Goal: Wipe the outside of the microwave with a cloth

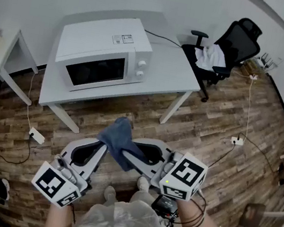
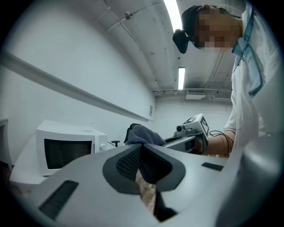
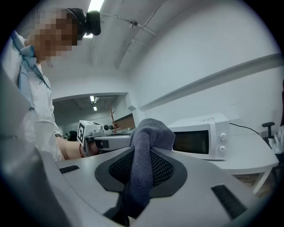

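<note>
The right gripper (image 3: 142, 174) clamps a crumpled blue-grey cloth (image 1: 118, 138), the left gripper (image 2: 143, 165) sits with jaws pressed together, both hovering well short of the boxy white microwave (image 1: 103, 54), which stands on a white rectangular surface (image 1: 175, 73).

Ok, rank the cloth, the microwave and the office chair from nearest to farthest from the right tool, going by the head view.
1. Cloth: pinched in the right tool itself, at its tip.
2. Microwave: on the white table, ahead and slightly left.
3. Office chair: beyond the table's far right end.
</note>
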A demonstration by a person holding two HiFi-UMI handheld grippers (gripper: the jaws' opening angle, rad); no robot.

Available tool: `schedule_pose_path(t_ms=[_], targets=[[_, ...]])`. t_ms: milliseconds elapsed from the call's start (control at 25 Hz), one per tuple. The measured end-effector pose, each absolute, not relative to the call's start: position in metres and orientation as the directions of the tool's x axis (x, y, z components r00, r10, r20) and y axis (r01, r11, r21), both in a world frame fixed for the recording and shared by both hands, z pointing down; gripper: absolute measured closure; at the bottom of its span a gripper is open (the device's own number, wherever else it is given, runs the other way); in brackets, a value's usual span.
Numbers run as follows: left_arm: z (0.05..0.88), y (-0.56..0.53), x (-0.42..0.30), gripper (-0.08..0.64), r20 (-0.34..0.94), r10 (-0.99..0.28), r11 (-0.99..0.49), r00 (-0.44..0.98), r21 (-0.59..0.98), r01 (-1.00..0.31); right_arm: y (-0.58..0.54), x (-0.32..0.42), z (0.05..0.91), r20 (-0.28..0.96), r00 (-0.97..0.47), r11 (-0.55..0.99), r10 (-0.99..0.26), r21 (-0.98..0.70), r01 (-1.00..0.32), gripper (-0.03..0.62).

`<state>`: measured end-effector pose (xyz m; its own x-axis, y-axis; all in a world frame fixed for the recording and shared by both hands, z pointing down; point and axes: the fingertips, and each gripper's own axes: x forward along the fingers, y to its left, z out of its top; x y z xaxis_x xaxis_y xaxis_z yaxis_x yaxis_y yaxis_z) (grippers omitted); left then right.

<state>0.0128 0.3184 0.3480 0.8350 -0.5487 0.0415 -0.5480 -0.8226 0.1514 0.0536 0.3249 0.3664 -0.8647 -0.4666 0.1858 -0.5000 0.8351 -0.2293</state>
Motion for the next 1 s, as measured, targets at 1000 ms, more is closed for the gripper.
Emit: schedule_pose_path(t_ms=[1000], targets=[[0.342, 0.311, -0.017, 0.549, 0.01, -0.555, -0.82, 0.831, 0.16, -0.55, 0.316, 0.026, 0.362, 0.158, -0.857, 0.819, -0.491, -0.253, -0.516, 0.497]])
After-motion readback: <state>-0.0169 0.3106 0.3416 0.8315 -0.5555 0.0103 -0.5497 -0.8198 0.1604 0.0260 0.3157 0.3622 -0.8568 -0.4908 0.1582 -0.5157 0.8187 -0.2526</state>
